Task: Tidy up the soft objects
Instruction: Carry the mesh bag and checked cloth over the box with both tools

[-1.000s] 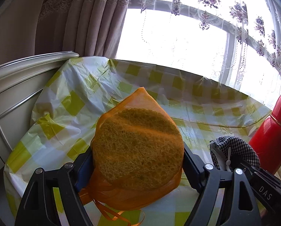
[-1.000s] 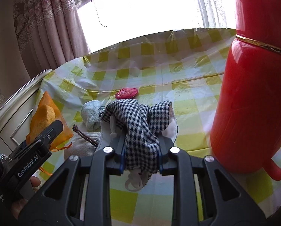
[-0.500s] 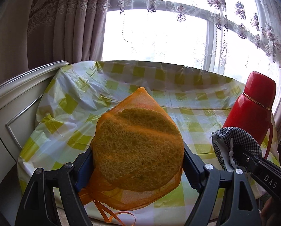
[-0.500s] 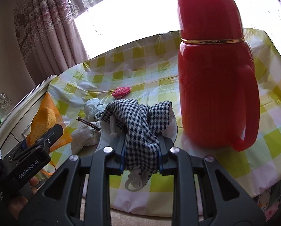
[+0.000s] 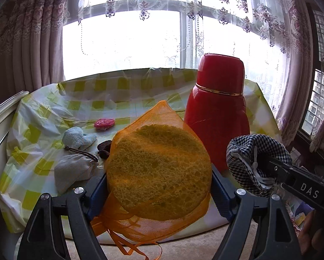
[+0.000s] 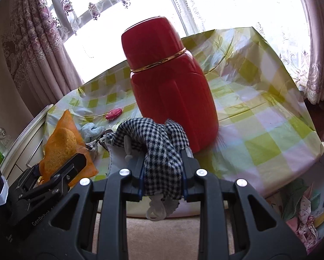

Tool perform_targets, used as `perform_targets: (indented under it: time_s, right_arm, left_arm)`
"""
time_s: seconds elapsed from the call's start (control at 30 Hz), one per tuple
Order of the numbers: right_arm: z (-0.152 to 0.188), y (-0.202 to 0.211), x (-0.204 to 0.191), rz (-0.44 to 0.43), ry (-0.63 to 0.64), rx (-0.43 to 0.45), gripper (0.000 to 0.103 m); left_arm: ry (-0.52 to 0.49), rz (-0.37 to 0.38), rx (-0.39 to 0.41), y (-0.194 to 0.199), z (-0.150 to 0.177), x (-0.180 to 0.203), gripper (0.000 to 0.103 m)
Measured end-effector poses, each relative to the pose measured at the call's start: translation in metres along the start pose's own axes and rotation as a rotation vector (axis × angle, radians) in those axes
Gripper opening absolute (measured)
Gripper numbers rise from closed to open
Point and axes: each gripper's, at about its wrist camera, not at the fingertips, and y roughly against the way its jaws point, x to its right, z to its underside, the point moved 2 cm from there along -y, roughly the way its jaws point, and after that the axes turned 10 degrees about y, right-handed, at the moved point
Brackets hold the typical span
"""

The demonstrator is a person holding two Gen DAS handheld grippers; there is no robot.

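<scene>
Two soft things are being carried at once, both hanging in the air off the near edge of the desk (image 5: pixel 42 99). The left gripper (image 5: pixel 159 186) is clamping a yellow sponge (image 5: pixel 159 169) inside an orange mesh bag (image 5: pixel 162 117), its jaws spread wide around the sponge's sides. The right gripper (image 6: pixel 163 173) is pinching a black-and-white checked cloth pouch (image 6: pixel 159 143), its jaws nearly shut on the bunched fabric, with a white cord loop dangling beneath. The sponge is looking light and springy, likely to bulge under pressure, so gripping across its broad middle seems sensible; the thin mesh and loose ribbons could snag. The pouch is looking limp and light, best taken by a thick fold. Near the desk's left edge a grey drawstring bag (image 5: pixel 73 173), a pale blue plush piece (image 5: pixel 77 138) and a small pink item (image 5: pixel 104 123) are lying, with a red thermos (image 5: pixel 218 117) standing toward the right. "DAS" is showing on the right gripper's side, and "GenRobot" is partly readable on the left one.
</scene>
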Motion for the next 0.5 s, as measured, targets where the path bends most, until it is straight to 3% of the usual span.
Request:
perform_targets:
  time_s: [0.5]
  right_arm:
    - [0.023,0.084,0.133,0.286,-0.138,0.014,0.028]
  left_arm:
    - [-0.129,0.211,-0.063,-0.007,0.014,0.105,0.083]
